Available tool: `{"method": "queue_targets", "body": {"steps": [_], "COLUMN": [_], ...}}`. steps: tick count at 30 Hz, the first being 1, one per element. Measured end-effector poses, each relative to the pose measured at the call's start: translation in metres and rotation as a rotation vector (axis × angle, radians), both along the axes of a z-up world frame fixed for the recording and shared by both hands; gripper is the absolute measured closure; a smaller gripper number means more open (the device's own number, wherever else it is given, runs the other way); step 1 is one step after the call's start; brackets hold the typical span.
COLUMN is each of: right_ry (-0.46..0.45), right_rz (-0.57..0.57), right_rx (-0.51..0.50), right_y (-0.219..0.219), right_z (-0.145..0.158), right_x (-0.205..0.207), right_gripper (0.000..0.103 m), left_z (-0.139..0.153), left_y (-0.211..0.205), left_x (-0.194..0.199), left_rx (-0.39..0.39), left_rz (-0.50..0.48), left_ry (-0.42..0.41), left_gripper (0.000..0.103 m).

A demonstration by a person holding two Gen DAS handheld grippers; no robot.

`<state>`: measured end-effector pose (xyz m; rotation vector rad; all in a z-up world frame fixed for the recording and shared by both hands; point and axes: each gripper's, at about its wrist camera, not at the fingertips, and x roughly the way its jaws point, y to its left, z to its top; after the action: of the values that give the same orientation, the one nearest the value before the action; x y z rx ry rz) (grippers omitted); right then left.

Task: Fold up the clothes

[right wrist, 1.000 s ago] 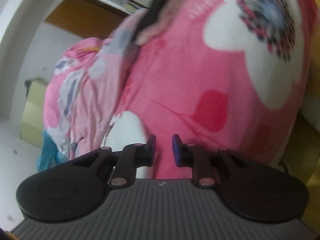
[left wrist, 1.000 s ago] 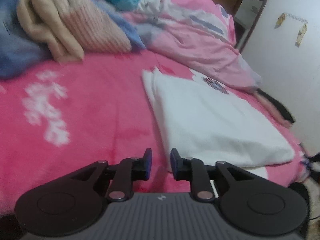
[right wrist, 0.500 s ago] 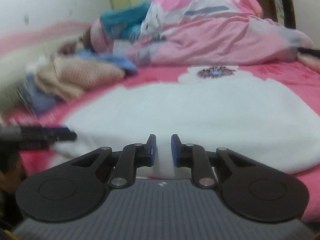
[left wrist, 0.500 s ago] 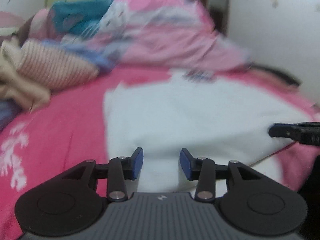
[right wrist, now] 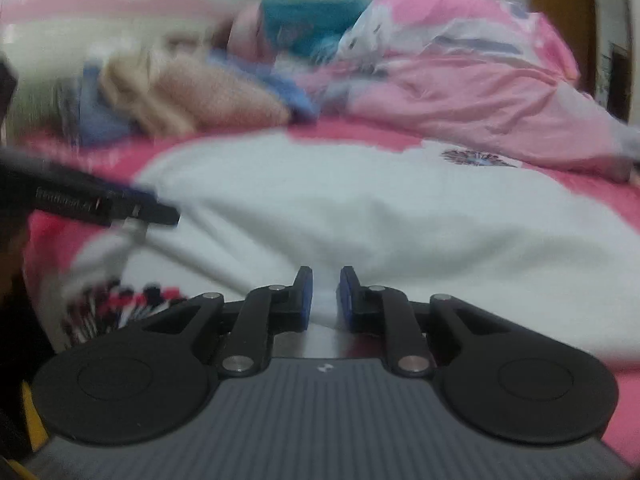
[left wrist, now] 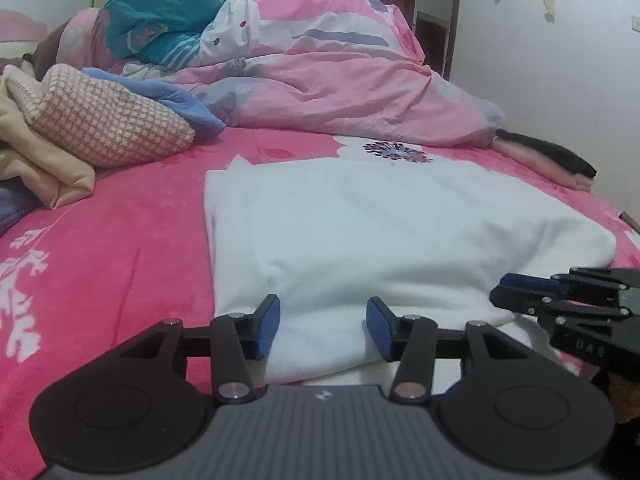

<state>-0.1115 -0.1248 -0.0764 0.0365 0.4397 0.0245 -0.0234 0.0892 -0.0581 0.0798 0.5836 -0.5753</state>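
Note:
A white folded garment (left wrist: 380,232) lies flat on the pink flowered blanket (left wrist: 120,248). My left gripper (left wrist: 322,316) sits at its near edge, left of the middle. Its jaws are opening, and the hem lies between the blue pads without being pressed. My right gripper (left wrist: 505,290) shows at the right, level with the garment's near right corner. In the blurred right wrist view, the right gripper (right wrist: 323,284) has only a narrow gap, over the white garment (right wrist: 360,208). No cloth is plainly pinched there. The left gripper (right wrist: 160,214) reaches in from the left.
A heap of beige, checked and blue clothes (left wrist: 100,128) lies at the back left. A rumpled pink duvet (left wrist: 340,92) fills the back of the bed. A pink and black item (left wrist: 552,160) lies by the white wall on the right.
The left gripper swung round to face the garment's near edge and its jaws widened. The right gripper rolled upright and moved from the bed's side to the garment's near right corner.

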Motion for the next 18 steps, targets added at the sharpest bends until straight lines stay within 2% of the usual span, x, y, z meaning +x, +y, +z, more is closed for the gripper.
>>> {"method": "queue_targets", "body": {"steps": [1,3,6,7,10,11,13,15,18], "right_ry": [0.007,-0.011,-0.098,-0.095,-0.011,-0.014,-0.031,-0.067,-0.115], "right_rz": [-0.015,-0.027,0.037,0.053,0.077,0.065,0.068,0.093,0.113], "right_rx": [0.026,0.056,0.036,0.027,0.036,0.022,-0.039,0.001,-0.061], "right_y": [0.000,0.001,0.016,0.021,0.032,0.036,0.049,0.055,0.073], "right_z": [0.006,0.022,0.033,0.030,0.007,-0.001,0.005,0.017,0.022], "right_x": [-0.002,-0.006,-0.007,-0.003,0.017,0.016,0.011,0.011,0.020], "right_gripper": [0.090,0.088,0.088,0.088,0.089,0.089,0.093,0.096,0.095], "left_z": [0.003,0.009,0.015,0.016,0.017,0.016,0.013,0.007,0.001], "left_y": [0.003,0.014,0.033,0.040,0.064,0.072,0.087,0.101,0.118], "left_x": [-0.003,-0.010,-0.017,-0.017,-0.016,-0.015,-0.011,-0.006,-0.001], "left_rx": [-0.002,-0.009,-0.048,-0.067,-0.138,-0.159,-0.188,-0.226,-0.294], "left_rz": [0.004,0.034,0.097,0.120,0.202,0.231,0.279,0.318,0.342], "left_ry": [-0.001,-0.023,-0.023,-0.014,0.034,0.052,0.092,0.137,0.181], "left_gripper": [0.054,0.047,0.045,0.045,0.045,0.045,0.045,0.045,0.047]}}
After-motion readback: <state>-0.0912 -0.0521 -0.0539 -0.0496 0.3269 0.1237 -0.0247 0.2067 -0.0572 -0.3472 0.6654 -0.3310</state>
